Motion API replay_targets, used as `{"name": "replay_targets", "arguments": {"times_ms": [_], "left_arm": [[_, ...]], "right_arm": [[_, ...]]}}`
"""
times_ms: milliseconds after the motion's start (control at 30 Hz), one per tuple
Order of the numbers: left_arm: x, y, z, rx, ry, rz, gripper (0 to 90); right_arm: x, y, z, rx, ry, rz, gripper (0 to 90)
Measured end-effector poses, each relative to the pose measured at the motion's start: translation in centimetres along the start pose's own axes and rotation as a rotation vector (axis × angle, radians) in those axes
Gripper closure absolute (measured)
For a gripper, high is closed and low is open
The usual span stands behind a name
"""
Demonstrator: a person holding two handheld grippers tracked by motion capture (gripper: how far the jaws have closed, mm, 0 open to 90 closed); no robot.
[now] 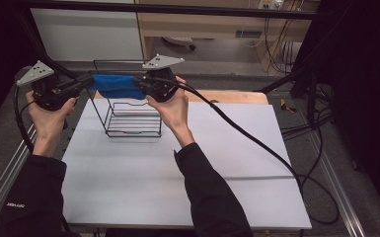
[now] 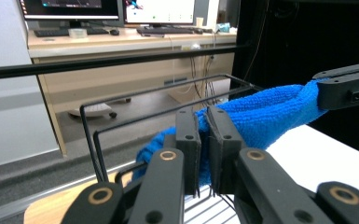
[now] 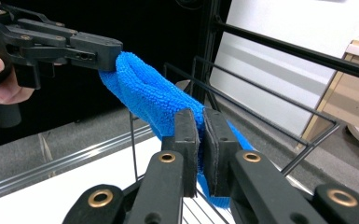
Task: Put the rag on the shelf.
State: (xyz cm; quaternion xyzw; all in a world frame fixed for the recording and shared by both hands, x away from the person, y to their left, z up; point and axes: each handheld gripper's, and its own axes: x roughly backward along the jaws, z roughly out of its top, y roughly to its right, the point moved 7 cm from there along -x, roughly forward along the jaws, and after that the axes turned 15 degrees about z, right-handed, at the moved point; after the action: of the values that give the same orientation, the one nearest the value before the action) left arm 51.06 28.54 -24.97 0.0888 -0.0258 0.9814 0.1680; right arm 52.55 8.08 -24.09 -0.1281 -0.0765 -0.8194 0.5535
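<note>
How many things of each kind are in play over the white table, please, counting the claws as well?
Blue cloth: 1
Black wire rack: 1
Claws: 2, the left claw and the right claw, each shut on one end of the cloth
Total: 4

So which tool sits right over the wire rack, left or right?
The right tool, clamped on the blue cloth, hangs above the black wire rack. The left tool, gripping the cloth's other end, is beyond the rack's left edge.
</note>
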Motion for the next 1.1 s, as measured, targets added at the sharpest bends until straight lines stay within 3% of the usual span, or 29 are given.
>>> {"name": "replay_targets", "arguments": {"times_ms": [233,433,600,700,967,1100], "left_arm": [[0.5,0.0,-0.6,-0.032,-0.06,0.005,80.5],[1.6,-0.6,0.6,-0.002,-0.059,0.009,74.2],[1.7,-0.7,1.3,0.017,-0.06,0.015,75.2],[1.4,-0.5,1.3,0.029,-0.076,-0.003,79.1],[-0.1,0.6,-0.9,-0.054,-0.197,-0.008,88.8],[-0.5,0.8,-1.7,-0.075,-0.221,-0.005,89.5]], "right_arm": [[-0.4,-0.1,-1.1,-0.005,-0.033,0.013,85.3],[-0.5,-0.2,-1.2,-0.004,-0.037,0.016,85.3],[-0.7,-0.2,-1.5,0.008,-0.055,0.016,85.3],[-0.8,-0.3,-1.6,0.019,-0.063,0.014,85.1],[-0.9,-0.4,-2.0,0.037,-0.089,0.021,83.8],[-1.0,-0.5,-2.1,0.047,-0.102,0.025,83.7]]}}
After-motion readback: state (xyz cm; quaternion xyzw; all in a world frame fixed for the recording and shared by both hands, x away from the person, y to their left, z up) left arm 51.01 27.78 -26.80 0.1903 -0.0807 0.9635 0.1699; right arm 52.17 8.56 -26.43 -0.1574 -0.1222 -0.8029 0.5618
